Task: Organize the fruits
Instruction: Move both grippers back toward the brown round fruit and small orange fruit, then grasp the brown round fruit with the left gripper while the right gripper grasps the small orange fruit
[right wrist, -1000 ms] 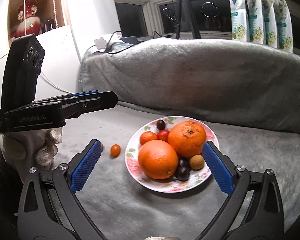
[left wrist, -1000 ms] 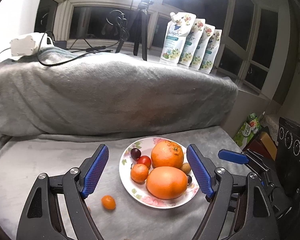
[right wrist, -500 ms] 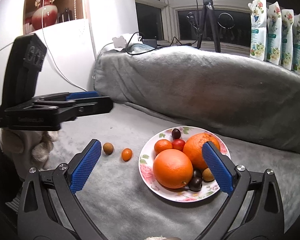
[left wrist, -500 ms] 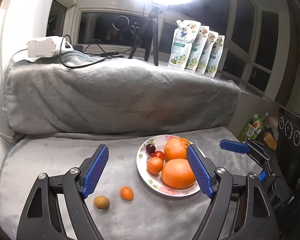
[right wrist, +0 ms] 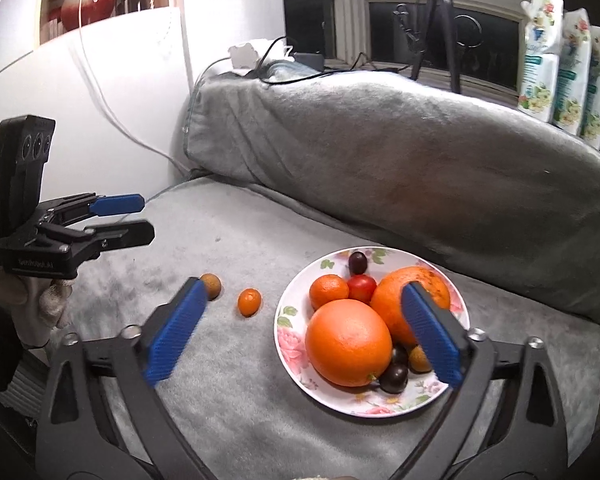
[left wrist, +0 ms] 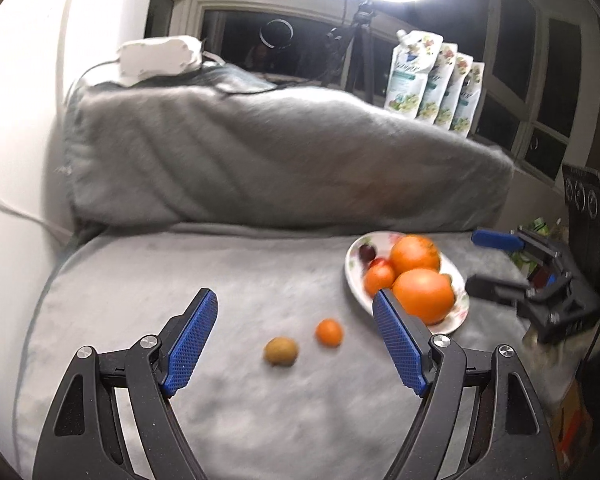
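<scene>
We hold the left claw [left wrist: 294,340] spread wide and empty above the grey blanket [left wrist: 228,280], where a brown longan [left wrist: 281,351] and a small kumquat [left wrist: 329,332] lie just beside each other, apart from the floral plate [right wrist: 296,360]. On that plate sit two big oranges [right wrist: 348,348], a tangerine [right wrist: 328,290], a red tomato [right wrist: 362,286] and dark plums [right wrist: 394,378]. Our right claw [right wrist: 304,332] hovers over the plate's near side, its jaws closing with nothing pressed between the blue pads [right wrist: 430,332].
</scene>
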A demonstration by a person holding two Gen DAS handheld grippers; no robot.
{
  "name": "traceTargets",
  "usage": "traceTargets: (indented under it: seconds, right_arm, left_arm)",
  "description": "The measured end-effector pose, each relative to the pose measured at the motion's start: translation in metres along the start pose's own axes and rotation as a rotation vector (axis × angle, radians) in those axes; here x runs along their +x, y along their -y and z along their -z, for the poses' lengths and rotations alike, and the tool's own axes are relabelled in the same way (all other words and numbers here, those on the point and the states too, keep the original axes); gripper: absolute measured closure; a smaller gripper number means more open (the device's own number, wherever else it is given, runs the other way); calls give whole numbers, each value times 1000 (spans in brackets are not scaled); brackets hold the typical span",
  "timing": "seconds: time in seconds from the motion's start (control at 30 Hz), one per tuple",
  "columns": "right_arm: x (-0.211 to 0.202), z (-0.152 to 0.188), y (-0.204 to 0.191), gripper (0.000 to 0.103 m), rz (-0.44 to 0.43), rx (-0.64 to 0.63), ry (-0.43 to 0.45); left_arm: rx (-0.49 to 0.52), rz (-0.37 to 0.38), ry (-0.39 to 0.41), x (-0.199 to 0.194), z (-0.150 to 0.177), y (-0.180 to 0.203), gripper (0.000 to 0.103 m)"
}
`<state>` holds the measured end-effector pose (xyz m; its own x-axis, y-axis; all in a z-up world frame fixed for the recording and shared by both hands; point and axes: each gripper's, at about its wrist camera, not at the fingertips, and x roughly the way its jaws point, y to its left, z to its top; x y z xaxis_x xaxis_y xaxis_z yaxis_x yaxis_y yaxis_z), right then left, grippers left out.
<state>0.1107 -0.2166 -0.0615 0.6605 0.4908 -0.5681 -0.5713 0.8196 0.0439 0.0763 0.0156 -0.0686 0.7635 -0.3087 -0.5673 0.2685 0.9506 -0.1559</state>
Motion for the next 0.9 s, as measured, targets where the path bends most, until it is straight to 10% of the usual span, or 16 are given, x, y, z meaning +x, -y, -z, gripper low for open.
traceTargets:
  seconds: [0.43, 0.9]
  right_arm:
    - [63, 4, -47, 56, -81, -228, -188]
    - [110, 7, -69, 70, -106, -356, -316]
  left_arm:
    - [12, 53, -137, 29, 30, -15, 59]
    - [32, 67, -222, 61, 36, -15, 72]
